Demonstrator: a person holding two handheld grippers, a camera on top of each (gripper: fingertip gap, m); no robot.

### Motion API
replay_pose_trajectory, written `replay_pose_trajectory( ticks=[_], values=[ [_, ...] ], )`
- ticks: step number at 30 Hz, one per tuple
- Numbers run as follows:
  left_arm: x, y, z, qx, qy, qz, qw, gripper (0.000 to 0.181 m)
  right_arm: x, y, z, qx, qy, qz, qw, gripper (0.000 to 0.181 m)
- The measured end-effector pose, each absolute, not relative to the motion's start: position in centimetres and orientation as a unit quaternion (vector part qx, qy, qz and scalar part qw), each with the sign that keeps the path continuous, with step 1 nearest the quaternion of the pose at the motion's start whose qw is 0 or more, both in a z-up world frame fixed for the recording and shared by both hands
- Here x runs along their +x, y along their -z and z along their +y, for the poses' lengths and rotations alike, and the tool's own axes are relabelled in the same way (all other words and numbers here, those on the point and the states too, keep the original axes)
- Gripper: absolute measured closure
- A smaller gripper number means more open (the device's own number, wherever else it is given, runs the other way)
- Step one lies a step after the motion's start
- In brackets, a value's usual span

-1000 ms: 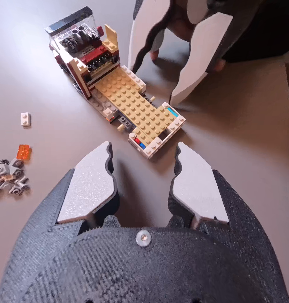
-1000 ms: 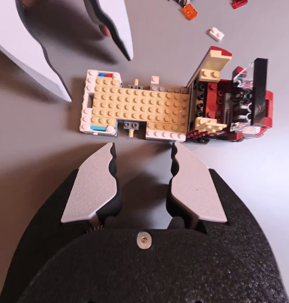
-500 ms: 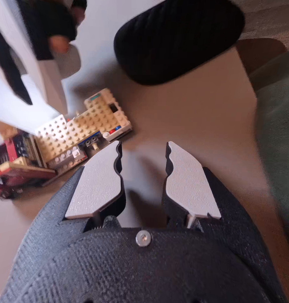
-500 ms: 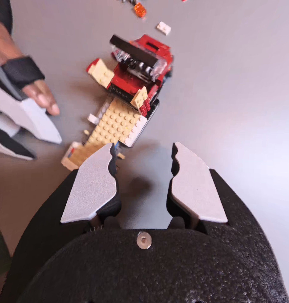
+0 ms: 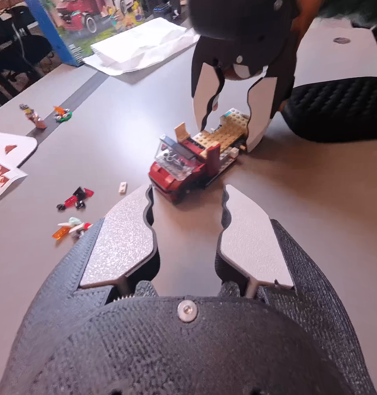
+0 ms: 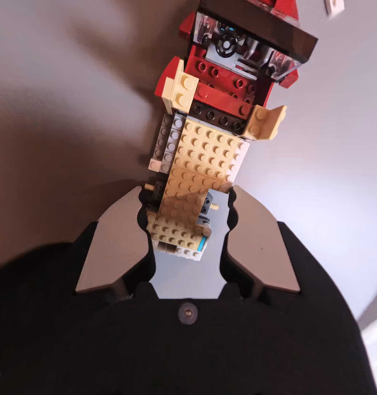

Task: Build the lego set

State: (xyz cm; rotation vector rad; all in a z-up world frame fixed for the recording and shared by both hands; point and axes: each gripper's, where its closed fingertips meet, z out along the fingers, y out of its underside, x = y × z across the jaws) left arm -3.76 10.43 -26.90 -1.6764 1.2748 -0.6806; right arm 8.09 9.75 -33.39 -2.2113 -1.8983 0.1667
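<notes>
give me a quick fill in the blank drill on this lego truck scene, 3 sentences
1. The right gripper straddles the truck's tan ____ end, away from the cab.
2. The left gripper holds ____.
3. The small white plate lies loose on the ____, near the red cab.

Missing words: rear; nothing; table

Left hand-held gripper [image 5: 187, 188] jaws apart, right hand-held gripper [image 6: 186, 189] jaws apart
</notes>
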Motion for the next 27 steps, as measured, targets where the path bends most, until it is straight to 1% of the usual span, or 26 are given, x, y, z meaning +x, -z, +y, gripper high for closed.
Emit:
replay_pose_trajectory(
  ticks=[2,6,8,10,12,14,15,17,21,27],
  values=[
    [-4.4,27.5,11.3,-0.688,0.27,0.508,0.442,0.109,7.8,33.4,10.4,-0.695,-0.054,-0.709,0.104,0.108],
    [-4.1,29.7,10.3,-0.694,0.276,0.536,0.393,0.085,6.5,33.2,11.7,-0.605,-0.034,-0.789,0.096,0.109],
    [-3.9,30.6,10.5,-0.694,0.25,0.549,0.393,0.083,5.9,33.0,12.4,-0.568,-0.01,-0.818,0.097,0.11],
    [-3.8,31.0,10.7,-0.693,0.236,0.554,0.395,0.085,5.6,32.8,13.2,-0.555,0.007,-0.826,0.1,0.109],
    [-3.6,31.2,10.7,-0.697,0.245,0.549,0.392,0.092,5.5,32.4,13.6,-0.57,-0.005,-0.815,0.106,0.108],
    [-3.9,31.5,11.2,-0.702,0.23,0.546,0.397,0.106,6.0,32.5,13.8,-0.593,-0.018,-0.798,0.107,0.109],
    [-4.1,31.6,11.5,-0.701,0.218,0.548,0.401,0.115,6.2,32.6,13.9,-0.601,-0.021,-0.791,0.115,0.113],
    [-4.1,31.6,11.4,-0.694,0.217,0.556,0.403,0.123,6.4,32.9,14.2,-0.617,-0.028,-0.776,0.132,0.118],
    [-4.3,31.6,11.7,-0.701,0.209,0.55,0.403,0.123,6.4,33.0,14.5,-0.64,-0.05,-0.75,0.159,0.124],
    [-4.8,31.6,12.3,-0.711,0.203,0.536,0.408,0.123,6.0,32.9,14.7,-0.657,-0.075,-0.726,0.188,0.123]
  ],
)
